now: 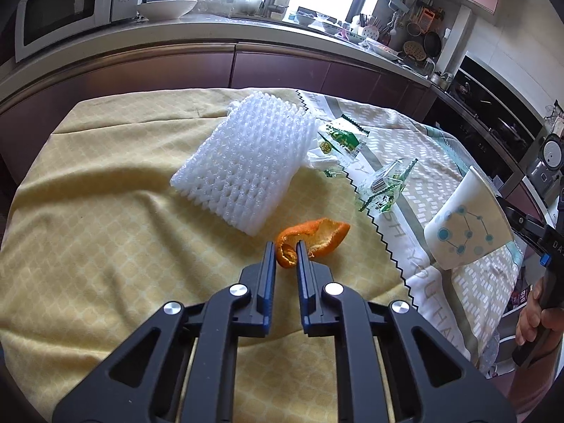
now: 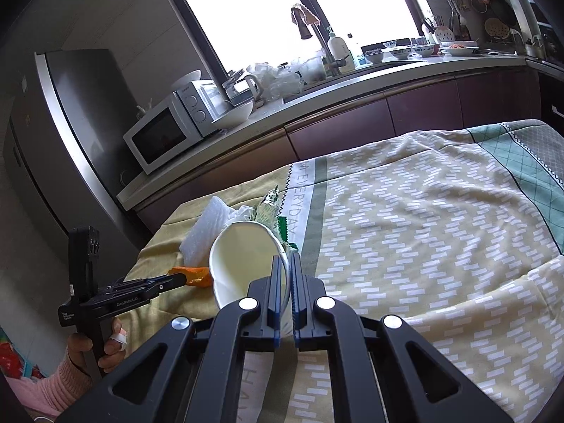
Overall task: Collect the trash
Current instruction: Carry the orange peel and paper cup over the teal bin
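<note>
Orange peel (image 1: 310,241) lay on the yellow cloth (image 1: 105,229) of the worktop, its curled end pinched between the narrowed fingers of the left tool (image 1: 286,246). Beside it sat a white foam net (image 1: 243,162), with two green wrappers (image 1: 338,141) just beyond. The right tool (image 2: 286,259) was clamped on the rim of a tilted paper cup (image 2: 243,261), lifted clear of the cloth, mouth turned toward the peel.

Your left gripper (image 1: 286,252) pinched tight, pointing steeply down; your right gripper (image 2: 286,264) clamped shut, angled lower.
</note>
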Demonstrator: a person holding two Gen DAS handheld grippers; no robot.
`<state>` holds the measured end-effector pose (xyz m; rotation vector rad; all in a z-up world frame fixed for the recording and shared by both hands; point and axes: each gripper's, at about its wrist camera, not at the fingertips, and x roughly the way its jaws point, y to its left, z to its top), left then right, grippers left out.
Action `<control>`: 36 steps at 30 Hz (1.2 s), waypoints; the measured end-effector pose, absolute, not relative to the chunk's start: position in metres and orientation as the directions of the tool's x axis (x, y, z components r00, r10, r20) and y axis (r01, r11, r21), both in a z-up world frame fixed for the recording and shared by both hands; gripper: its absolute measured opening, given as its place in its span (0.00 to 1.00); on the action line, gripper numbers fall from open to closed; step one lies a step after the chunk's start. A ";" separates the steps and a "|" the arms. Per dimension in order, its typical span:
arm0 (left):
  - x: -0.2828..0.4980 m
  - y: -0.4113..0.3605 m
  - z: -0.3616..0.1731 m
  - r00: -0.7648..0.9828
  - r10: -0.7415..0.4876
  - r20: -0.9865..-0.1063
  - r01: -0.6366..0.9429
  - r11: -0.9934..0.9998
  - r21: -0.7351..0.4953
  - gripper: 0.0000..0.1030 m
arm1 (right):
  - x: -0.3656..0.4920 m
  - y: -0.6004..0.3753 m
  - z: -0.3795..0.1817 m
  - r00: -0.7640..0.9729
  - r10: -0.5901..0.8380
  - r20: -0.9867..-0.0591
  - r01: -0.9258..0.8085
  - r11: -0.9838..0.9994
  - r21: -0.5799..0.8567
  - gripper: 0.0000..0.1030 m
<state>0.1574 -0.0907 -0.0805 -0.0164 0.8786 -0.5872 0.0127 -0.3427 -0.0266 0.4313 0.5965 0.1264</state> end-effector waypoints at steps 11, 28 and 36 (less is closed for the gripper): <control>0.129 -0.042 -0.063 0.560 -0.460 -0.689 0.438 0.871 -0.225 0.10 | 0.026 -0.303 -0.026 0.796 0.373 -0.476 -0.109 0.862 0.494 0.04; 0.100 0.042 -0.047 0.653 -0.383 -0.653 0.324 0.921 -0.216 0.10 | 0.052 -0.240 -0.025 0.730 0.512 -0.452 -0.239 0.811 0.534 0.04; 0.086 0.069 -0.041 0.689 -0.343 -0.639 0.275 0.939 -0.207 0.10 | 0.065 -0.216 -0.023 0.696 0.564 -0.444 -0.290 0.786 0.545 0.04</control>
